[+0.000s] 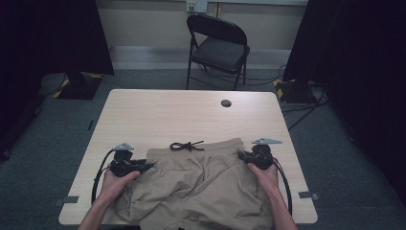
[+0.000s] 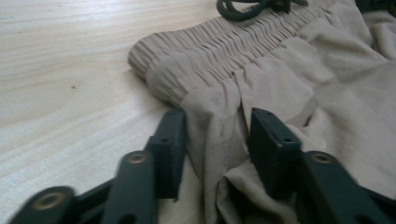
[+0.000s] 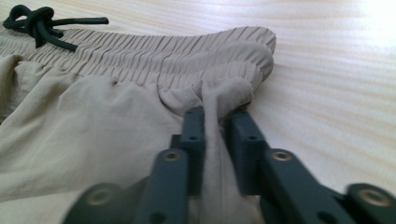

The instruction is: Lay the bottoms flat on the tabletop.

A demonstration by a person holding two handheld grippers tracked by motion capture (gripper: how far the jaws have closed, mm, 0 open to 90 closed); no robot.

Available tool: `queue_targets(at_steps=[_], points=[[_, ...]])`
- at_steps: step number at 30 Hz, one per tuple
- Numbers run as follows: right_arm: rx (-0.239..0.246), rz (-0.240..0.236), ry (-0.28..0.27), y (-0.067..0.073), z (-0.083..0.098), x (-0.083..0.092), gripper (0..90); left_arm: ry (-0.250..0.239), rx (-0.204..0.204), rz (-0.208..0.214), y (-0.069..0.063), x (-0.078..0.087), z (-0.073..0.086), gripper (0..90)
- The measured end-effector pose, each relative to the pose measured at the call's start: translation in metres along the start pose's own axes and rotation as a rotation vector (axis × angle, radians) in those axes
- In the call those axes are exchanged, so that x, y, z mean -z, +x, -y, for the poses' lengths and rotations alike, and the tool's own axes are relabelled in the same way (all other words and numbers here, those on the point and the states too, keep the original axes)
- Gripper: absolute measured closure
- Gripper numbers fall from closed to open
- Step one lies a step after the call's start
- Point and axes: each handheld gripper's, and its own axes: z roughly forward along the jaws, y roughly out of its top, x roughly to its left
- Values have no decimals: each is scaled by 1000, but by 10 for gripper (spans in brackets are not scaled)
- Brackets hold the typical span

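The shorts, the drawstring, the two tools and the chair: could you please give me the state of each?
Shorts: lying rumpled on the table, waistband away from the person.
Drawstring: tied in a knot.
Left tool: jaws apart, fabric between them.
Right tool: shut on a fold below the waistband.
Chair: unfolded, empty.

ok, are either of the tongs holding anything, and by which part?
The right tongs pinch a fold of the beige shorts just below the waistband's corner. The left tongs straddle a fold, jaws apart, not clamped.
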Motion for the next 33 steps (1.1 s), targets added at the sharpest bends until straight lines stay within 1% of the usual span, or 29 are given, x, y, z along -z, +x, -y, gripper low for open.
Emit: queue_targets(at_steps=[1,2,3,5,8,9,11,12,14,17,18,20,22,25,26,27,30,31,32,33], points=[[-1,-4,-1,-1,2,1,843,0,0,0,0,0,0,658],[-4,-6,-2,-1,5,2,858,-12,2,-4,3,0,1,698],[-9,-12,-6,-1,7,4,864,-12,-1,-11,3,0,1,721],[-11,-18,-10,-1,11,8,870,-9,-9,-17,2,0,2,756],[-6,-18,-14,2,16,13,872,0,-11,-3,0,0,3,786],[-8,-17,-17,3,18,15,872,10,-25,-1,-1,0,3,800],[-12,-15,-16,4,21,16,871,19,-35,-8,-4,1,4,819],[-15,-14,-20,4,21,17,870,15,-29,-6,-4,1,4,830],[-17,-13,-26,4,21,17,873,8,-8,11,-2,1,5,845],[-19,-12,-52,6,16,20,878,-22,12,23,-1,4,3,856],[-18,-13,-65,7,14,22,879,-33,12,26,-1,6,1,856],[-17,-19,-87,7,10,27,880,-55,4,30,-3,9,-3,858],[-13,-17,-109,8,5,30,881,-68,-10,28,-5,13,-5,857],[-8,-25,-118,10,1,34,881,-76,-9,29,-6,16,-8,859],[0,-27,-130,12,-2,36,882,-92,-16,32,-8,21,-13,859],[3,-29,-135,14,-4,38,883,-92,-16,32,-8,21,-13,861],[8,-29,-143,17,-9,42,884,-126,-28,42,-13,28,-20,863],[11,-27,-147,18,-11,44,884,-120,-45,31,-14,30,-22,863],[13,-29,-165,19,-16,49,884,-126,-54,30,-16,32,-24,863],[13,-29,-165,19,-16,49,884,-132,-60,31,-17,34,-27,863]])
